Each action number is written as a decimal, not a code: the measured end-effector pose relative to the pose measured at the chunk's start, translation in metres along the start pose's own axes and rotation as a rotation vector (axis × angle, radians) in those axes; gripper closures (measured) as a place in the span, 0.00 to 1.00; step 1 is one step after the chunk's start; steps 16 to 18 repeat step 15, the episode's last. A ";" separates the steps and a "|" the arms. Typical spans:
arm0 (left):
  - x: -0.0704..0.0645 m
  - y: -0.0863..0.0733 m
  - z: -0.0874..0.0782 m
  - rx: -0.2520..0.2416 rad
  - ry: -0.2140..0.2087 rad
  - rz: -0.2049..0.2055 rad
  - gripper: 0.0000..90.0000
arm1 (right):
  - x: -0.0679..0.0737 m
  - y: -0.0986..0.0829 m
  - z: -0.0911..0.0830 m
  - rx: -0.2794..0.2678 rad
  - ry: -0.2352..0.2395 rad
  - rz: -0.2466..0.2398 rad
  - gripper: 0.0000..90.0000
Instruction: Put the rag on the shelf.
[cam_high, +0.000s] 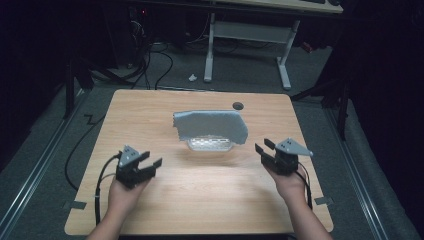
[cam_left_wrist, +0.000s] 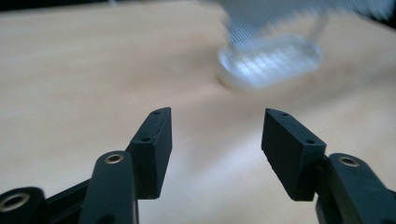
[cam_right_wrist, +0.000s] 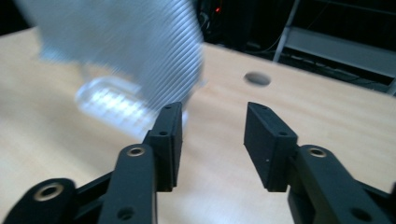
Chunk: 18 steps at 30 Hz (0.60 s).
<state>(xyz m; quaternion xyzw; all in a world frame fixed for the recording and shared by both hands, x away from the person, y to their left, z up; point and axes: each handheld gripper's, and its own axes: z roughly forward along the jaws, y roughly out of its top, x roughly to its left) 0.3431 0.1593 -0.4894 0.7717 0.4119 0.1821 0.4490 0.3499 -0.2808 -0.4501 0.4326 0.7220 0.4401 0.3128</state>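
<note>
Grey cloth lies draped over a clear plastic oval container at mid-table, on the light wooden table. Left hand-held gripper and right hand-held gripper: jaws apart, holding nothing, each set well to its own side of the cloth (both aimed inward). Judged: nothing started; cloth untouched, reach and grasp are all left.
</note>
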 end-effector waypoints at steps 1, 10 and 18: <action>-0.007 -0.004 -0.001 0.013 -0.009 0.012 0.47 | 0.009 -0.007 -0.008 -0.005 0.011 0.003 0.62; -0.066 -0.034 0.007 0.090 -0.108 0.138 0.45 | 0.073 -0.055 -0.026 0.077 0.062 -0.042 0.58; -0.064 -0.040 0.011 0.128 -0.113 0.153 0.46 | 0.085 -0.074 -0.017 0.160 0.084 -0.094 0.55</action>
